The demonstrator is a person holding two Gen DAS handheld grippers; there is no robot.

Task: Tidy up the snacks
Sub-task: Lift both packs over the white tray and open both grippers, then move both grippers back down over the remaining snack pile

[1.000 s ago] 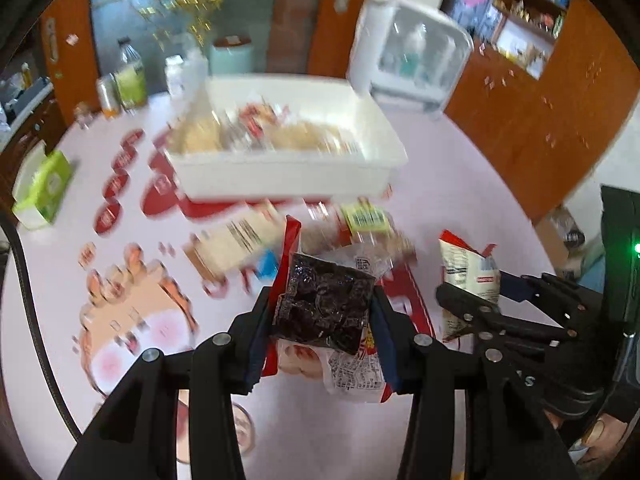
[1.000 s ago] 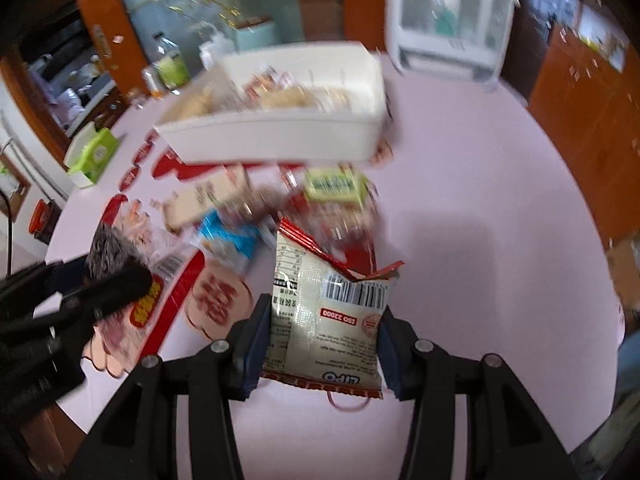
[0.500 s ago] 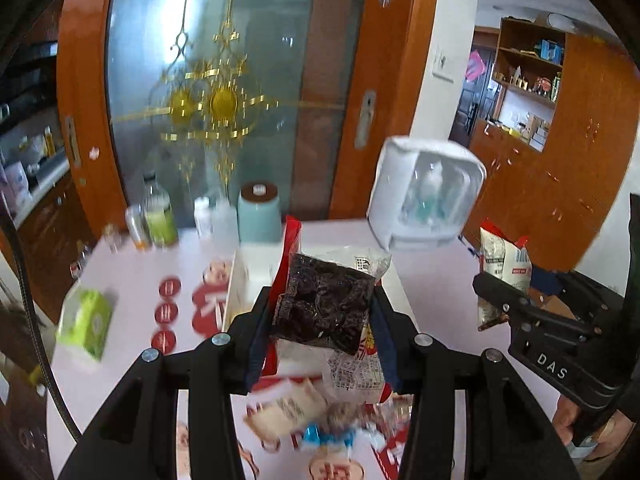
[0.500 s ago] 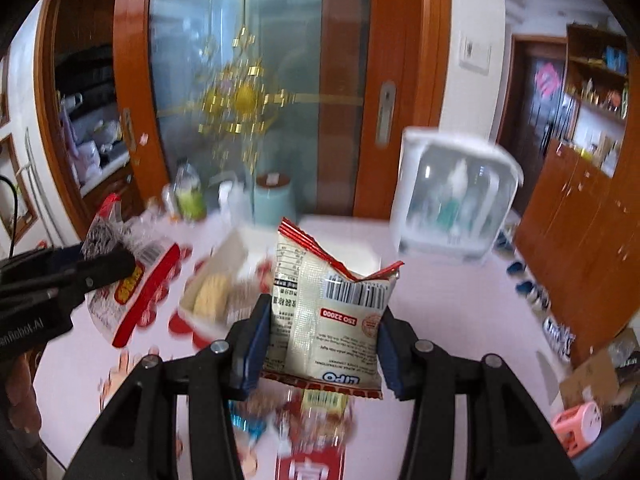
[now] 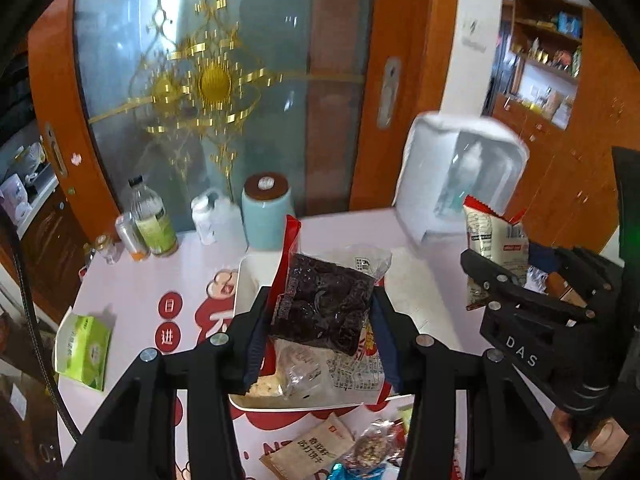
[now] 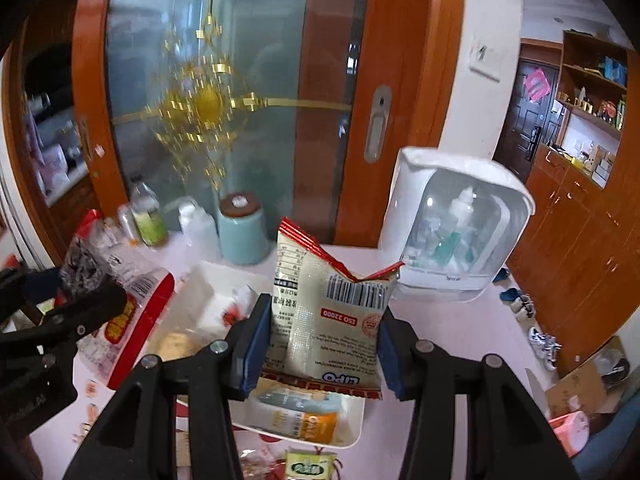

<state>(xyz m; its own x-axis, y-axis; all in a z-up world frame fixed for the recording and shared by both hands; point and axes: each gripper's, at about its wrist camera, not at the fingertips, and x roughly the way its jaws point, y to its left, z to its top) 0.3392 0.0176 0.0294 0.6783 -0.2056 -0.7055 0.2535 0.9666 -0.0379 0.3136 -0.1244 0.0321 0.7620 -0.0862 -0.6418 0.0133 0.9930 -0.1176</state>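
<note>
While above the bin (image 5: 240,292), dark snack packet (image 5: 324,304) between left gripper (image 5: 316,336) pads

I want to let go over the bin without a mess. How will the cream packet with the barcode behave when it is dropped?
Probably light and puffy: the cream packet keeps its shape between the right gripper pads, and its crimped top stands up unsupported. Its glossy film looks slippery, so it may slide off the packets already in the white bin. The contents could be brittle; that cannot be seen.
</note>
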